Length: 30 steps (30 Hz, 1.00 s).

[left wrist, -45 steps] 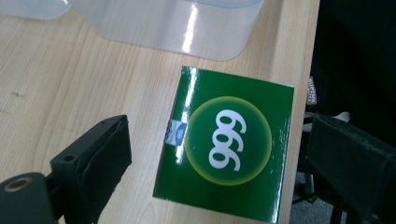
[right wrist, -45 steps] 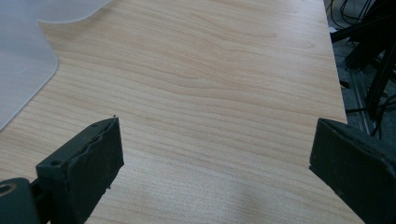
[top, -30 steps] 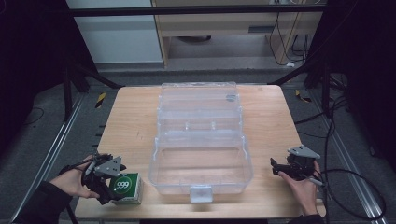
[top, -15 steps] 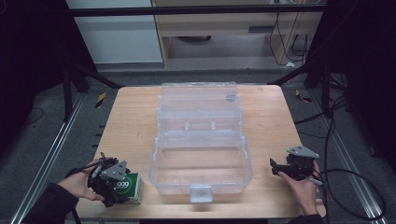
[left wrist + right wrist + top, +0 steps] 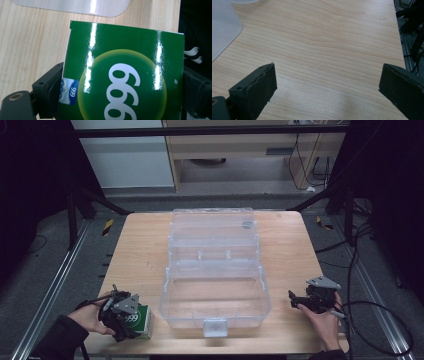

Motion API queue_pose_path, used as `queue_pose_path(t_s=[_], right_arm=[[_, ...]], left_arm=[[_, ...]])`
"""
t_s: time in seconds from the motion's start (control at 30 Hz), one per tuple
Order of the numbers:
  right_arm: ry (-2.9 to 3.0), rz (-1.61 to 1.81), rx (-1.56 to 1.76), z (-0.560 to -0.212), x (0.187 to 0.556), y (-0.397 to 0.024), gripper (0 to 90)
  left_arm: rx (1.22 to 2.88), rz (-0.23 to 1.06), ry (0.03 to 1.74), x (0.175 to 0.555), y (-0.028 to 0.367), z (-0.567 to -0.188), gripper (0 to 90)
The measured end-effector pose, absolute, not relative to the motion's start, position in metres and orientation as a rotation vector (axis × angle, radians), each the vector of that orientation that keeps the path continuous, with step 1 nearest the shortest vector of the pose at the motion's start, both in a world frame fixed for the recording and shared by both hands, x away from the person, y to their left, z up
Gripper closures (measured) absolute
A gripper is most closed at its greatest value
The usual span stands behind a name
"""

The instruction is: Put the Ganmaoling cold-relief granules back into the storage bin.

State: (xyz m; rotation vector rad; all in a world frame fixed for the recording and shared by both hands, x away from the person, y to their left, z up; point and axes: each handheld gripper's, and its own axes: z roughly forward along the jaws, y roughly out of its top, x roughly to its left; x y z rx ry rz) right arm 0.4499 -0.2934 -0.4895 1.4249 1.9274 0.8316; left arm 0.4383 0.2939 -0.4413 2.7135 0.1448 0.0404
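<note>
— Noted a pale wooden surface (image 5: 135, 250) under the lamp, dark room all round. Made out the step in hand?
— Judged it the pick-up. Found the left tongs (image 5: 129, 316) down at the near left corner, straddling a green box (image 5: 125, 50) marked with white nines. Had just been closing, with the box between the jaws. Saw both pads lying against its sides in the left gripper view.
— Lifted yet?
— Seemingly not. Looked flat on the wood, just beside the front left corner of the clear plastic case (image 5: 185, 317).
— And the case?
— Lay open at mid-surface, lid thrown back toward the far edge, nothing seen inside.
— Right tongs (image 5: 327, 87)?
— Rested near the right edge, well apart from the case, jaws spread wide over bare wood, holding nothing.
— Reckoned what for the next move?
— Called for a firm squeeze first, given the glossy, slippery-looking card. Then a straight lift, high enough to clear the case's front wall, a carry rightward over the rim and a gentle set-down inside. Guessed at a later job for the right tongs: steadying the case or shutting the lid.
</note>
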Motion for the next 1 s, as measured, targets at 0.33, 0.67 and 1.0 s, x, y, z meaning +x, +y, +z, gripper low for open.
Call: queue_pose_path(t_s=[0.33, 0.67, 1.0], right_arm=[[1.939, 0.833, 1.425, -0.49, 0.45, -0.293, 1.8], [1.935, 0.831, 1.427, -0.49, 0.45, -0.293, 1.8], [1.932, 0.832, 1.428, -0.489, 0.45, -0.294, 1.8]], left_arm=[[2.696, 0.025, 0.17, 0.438, 0.297, -0.438, 13.6], [2.655, 0.047, 0.166, 0.436, 0.3, -0.409, 14.1], [2.652, 0.084, 0.137, 0.439, 0.29, -0.366, 14.2]])
